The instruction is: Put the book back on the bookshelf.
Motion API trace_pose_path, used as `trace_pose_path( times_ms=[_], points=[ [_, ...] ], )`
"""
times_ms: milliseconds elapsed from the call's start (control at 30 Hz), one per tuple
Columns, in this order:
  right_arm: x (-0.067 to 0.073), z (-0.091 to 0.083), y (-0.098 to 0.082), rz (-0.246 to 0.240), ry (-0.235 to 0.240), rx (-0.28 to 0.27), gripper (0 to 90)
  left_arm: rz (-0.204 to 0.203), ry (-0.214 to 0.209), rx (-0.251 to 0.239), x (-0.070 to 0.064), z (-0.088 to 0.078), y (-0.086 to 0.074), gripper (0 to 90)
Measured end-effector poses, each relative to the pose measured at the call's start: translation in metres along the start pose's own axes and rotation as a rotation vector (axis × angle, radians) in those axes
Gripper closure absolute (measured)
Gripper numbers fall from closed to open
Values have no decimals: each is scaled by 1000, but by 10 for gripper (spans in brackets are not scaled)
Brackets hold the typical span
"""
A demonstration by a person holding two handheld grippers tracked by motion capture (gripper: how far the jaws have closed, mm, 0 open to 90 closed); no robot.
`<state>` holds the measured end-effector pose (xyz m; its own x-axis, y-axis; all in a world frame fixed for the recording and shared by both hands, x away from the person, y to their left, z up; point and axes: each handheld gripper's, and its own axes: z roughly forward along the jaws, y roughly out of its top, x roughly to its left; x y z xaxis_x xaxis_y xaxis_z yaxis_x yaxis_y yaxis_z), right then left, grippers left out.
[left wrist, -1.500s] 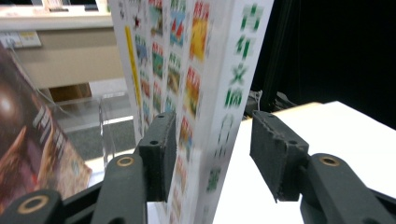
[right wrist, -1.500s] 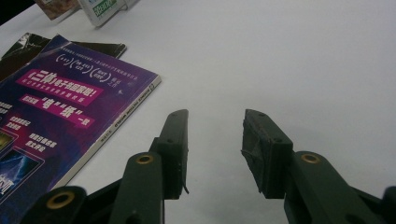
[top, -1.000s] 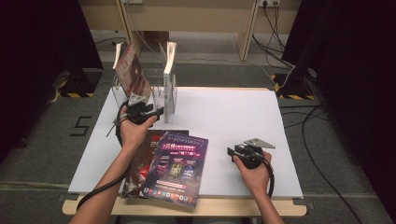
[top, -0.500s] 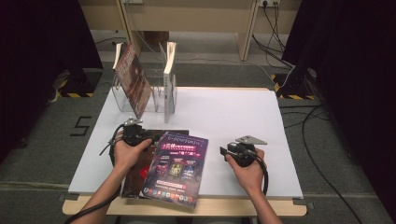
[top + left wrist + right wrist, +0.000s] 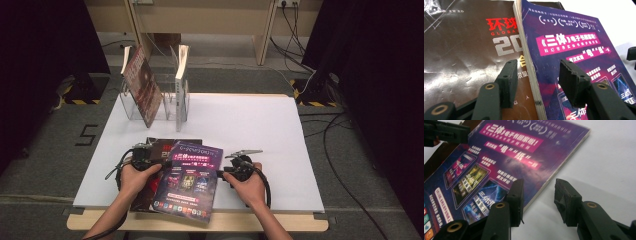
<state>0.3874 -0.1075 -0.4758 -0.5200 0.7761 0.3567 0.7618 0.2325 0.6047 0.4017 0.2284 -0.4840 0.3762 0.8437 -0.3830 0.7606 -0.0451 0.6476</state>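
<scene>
My left tool [image 5: 156,165] is down from the clear rack [image 5: 131,106] at the far left and now sits low at the left edge of the purple magazine [image 5: 189,180]. That magazine lies on the dark magazine [image 5: 159,148] at the near middle of the white surface [image 5: 250,125]. In the left gripper view my jaws straddle the purple magazine's spine [image 5: 530,72], spread, one pad [image 5: 507,82] over the dark cover and the other above the purple one, not pinching yet.

My right tool [image 5: 224,173] has slid in from the right to the magazine's right edge. Its jaws have just been opening a touch; in the right gripper view they stand spread with the page edge [image 5: 554,176] between them, nothing squeezed.

So I judge the reaching is done: both tools flank the top magazine, ready to close and lift it toward the rack, where two magazines already stand.
</scene>
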Motion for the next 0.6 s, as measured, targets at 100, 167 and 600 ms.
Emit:
trace_pose_path(
  times_ms=[100,167,600],
  points=[
    [4,4,0,0,9,20,597,1,-15,10,-3,0,-1,495],
    [5,7,0,-2,15,30,594,4,-16,13,-6,1,-3,496],
    [7,12,0,20,26,39,577,18,-16,33,-11,-1,-6,506]
  ],
)
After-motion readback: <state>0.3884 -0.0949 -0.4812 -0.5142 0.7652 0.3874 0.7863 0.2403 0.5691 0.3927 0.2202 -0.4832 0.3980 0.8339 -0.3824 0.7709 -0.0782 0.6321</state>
